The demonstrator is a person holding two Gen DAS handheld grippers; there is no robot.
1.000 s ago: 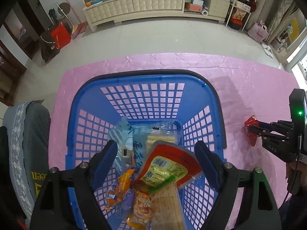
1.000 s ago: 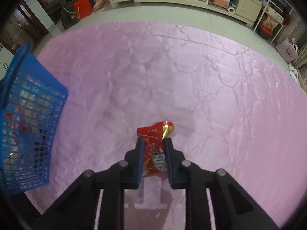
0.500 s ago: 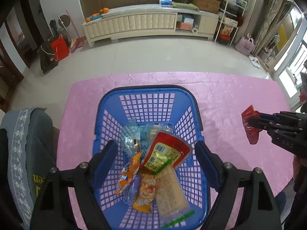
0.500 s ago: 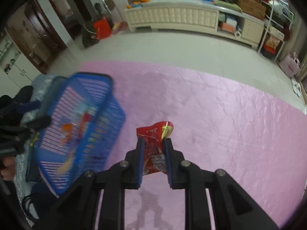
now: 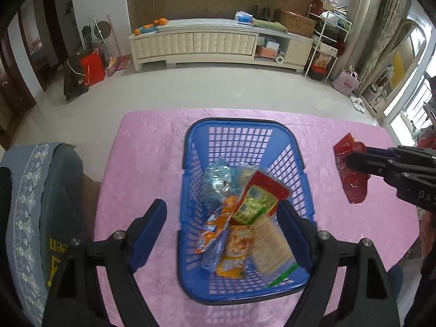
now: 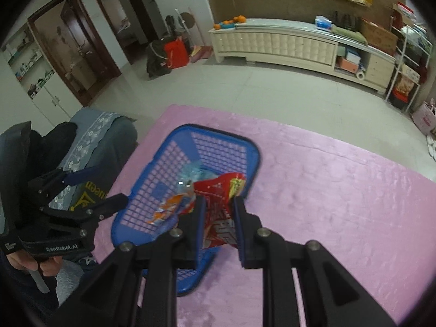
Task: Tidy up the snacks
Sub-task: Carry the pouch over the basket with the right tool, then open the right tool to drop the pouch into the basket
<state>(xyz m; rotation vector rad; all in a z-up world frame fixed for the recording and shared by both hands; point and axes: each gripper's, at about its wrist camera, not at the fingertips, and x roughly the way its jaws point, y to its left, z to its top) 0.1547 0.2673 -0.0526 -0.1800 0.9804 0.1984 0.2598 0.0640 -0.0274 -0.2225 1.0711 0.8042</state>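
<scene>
Pinching a crinkled red foil snack packet (image 6: pixel 218 218), the right gripper (image 6: pixel 218 212) hangs above the blue plastic lattice basket (image 5: pixel 239 141), beside the spread, empty left gripper (image 5: pixel 220 215).

Left wrist view: mounted behind the left gripper (image 5: pixel 222 218), looking steeply down and forward over the blue basket (image 5: pixel 190 147) at frame centre, pink cloth (image 5: pixel 141 147) beneath, white cabinet (image 5: pixel 218 43) along the top. Right gripper (image 5: pixel 351 160) enters at the right edge.

Right wrist view: mounted behind the right gripper (image 6: pixel 218 212), angled down and toward frame left, fairly close above the same basket (image 6: pixel 226 139) at centre. Left gripper (image 6: pixel 105 189) seen at left edge.

Shared by both: basket, pink cloth (image 6: pixel 340 190), white cabinet (image 6: pixel 272 43), grey floor.
</scene>
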